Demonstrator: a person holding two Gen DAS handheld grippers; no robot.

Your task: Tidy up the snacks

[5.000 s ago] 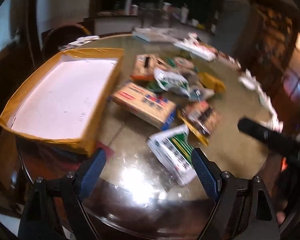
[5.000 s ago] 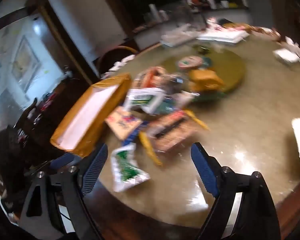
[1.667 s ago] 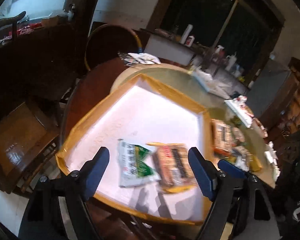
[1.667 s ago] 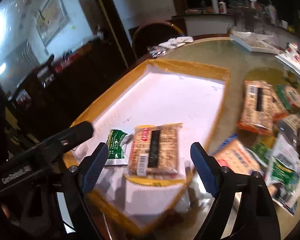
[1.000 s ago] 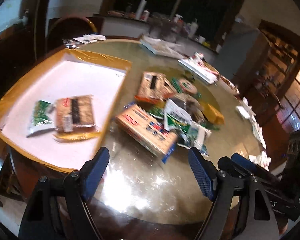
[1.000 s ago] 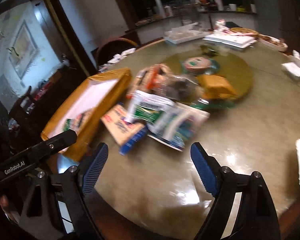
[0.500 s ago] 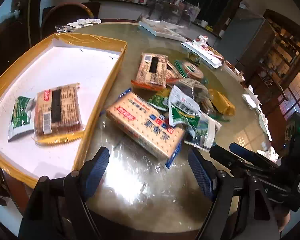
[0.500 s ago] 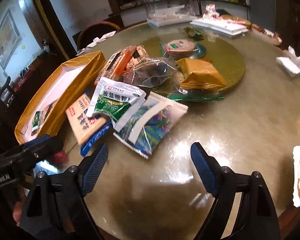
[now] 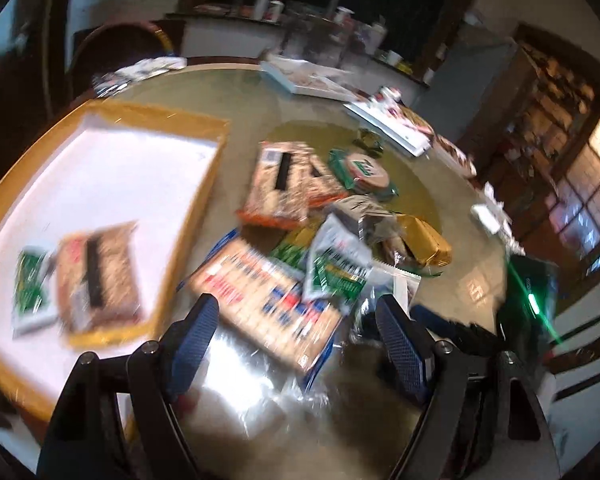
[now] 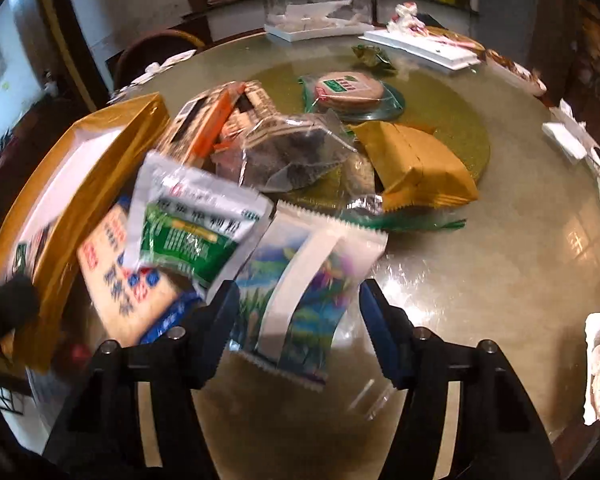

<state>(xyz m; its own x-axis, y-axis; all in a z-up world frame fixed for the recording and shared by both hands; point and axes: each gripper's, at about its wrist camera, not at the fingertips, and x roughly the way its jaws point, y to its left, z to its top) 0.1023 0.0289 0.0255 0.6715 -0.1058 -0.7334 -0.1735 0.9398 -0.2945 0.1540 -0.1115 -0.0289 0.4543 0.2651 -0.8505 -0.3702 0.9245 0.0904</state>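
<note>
While both views are smeared by motion blur, the main items can be identified. Left gripper [image 9: 296,328]: jaws spread wide, nothing between them, poised over the near end of the cracker box [image 9: 266,308], which lies flat on the glass-topped round table [image 9: 460,280]; its print cannot be read. Right gripper [image 10: 294,312]: jaws apart on either side of the near part of a white pouch with landscape art [image 10: 304,292]; whether the pads touch it cannot be determined. From the left wrist view this pouch is almost wholly hidden behind that gripper's right finger.

At 10 o'clock from the cracker box sits the yellow-rimmed tray [image 9: 204,184], its near corner cut off by the frame. Inside it lie a brown biscuit pack [image 9: 96,280] and, just beside it at 9 o'clock, a small green sachet [image 9: 30,292], both heavily blurred.

On the table, a green-and-white sachet [image 10: 196,224] overlaps the cracker box. At 12 o'clock from it lies a clear bag of dark contents [image 10: 296,152]; its contents cannot be made out. A gold packet [image 10: 416,164] lies at 3 o'clock of that bag.
</note>
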